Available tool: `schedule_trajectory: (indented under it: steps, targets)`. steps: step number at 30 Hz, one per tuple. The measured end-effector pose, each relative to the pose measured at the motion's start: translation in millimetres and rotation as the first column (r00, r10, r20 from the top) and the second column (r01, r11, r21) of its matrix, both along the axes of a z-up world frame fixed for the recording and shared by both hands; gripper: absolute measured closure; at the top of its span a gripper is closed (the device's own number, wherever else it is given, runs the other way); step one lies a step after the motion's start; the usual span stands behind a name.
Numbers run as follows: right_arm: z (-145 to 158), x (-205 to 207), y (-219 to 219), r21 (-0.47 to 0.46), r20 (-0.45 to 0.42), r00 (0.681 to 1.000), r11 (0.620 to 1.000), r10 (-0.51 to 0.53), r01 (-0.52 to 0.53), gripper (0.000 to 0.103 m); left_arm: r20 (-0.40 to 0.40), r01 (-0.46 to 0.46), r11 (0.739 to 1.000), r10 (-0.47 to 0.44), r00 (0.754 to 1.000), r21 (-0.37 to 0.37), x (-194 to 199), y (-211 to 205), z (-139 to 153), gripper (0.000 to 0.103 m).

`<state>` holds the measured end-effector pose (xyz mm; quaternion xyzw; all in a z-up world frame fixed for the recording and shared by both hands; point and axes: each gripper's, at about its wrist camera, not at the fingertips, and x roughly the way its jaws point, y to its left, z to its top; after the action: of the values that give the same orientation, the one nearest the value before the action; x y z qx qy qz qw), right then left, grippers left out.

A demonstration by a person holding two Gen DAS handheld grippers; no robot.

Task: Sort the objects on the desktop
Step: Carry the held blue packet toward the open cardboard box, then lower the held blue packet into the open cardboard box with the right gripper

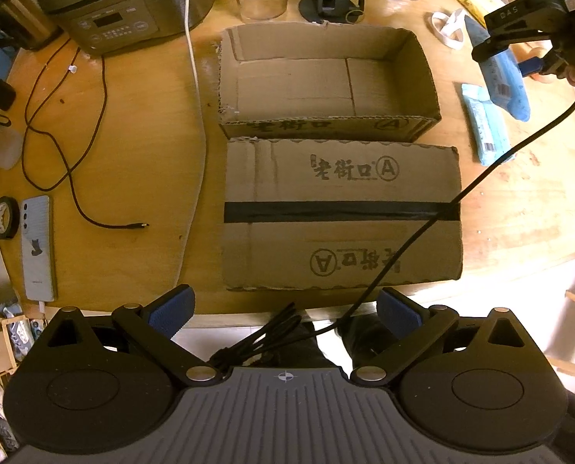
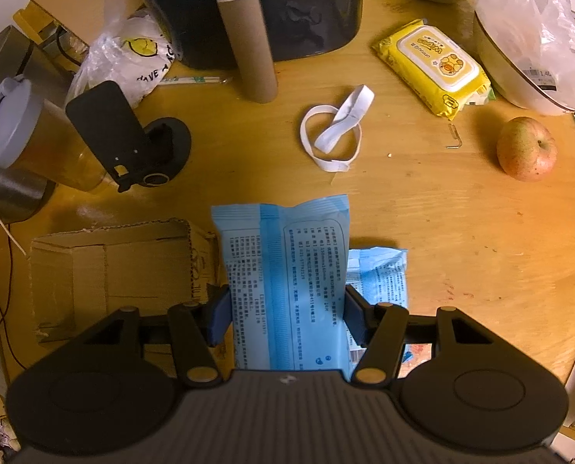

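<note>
In the right wrist view, the right gripper (image 2: 287,317) had its jaws pinching a light blue packet (image 2: 287,270) from both sides, at the lower centre of the frame. A second blue packet (image 2: 380,274) lay on the table (image 2: 461,232) just right of it, partly hidden behind the held one. The open cardboard box (image 2: 109,270) sat at lower left, its floor bare. Only this view showed the apple (image 2: 526,149) at right, the yellow wipes pack (image 2: 434,65) at upper right, the cardboard tube (image 2: 248,46) standing at upper centre, and the white elastic band (image 2: 335,131) in the middle.

The left wrist view showed the left gripper (image 1: 285,311) at the bottom with its jaws spread wide, holding nothing. Only this view showed the flattened cardboard sheet (image 1: 341,216) with black tape, just below the box (image 1: 326,77), plus a phone (image 1: 38,247) and a tape roll (image 1: 5,217) at far left. At upper right, the right gripper (image 1: 519,34) held its packet (image 1: 507,85) raised.
</note>
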<state>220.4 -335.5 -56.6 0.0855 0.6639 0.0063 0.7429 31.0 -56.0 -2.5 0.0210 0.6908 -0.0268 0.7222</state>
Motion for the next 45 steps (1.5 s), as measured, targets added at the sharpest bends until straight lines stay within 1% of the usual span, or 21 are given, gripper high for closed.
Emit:
schedule_trajectory:
  steps: [29,45]
  targets:
    - [1,5,56,-0.003,-0.005,1.0,1.0,0.031,-0.031,0.046,0.005,-0.019,1.0,0.019,1.0,-0.018,-3,28,-2,0.0]
    - [1,4,78,-0.015,-0.002,0.999,0.999,0.04,-0.04,0.046,0.007,-0.033,0.999,0.033,0.999,-0.033,-3,37,-4,0.0]
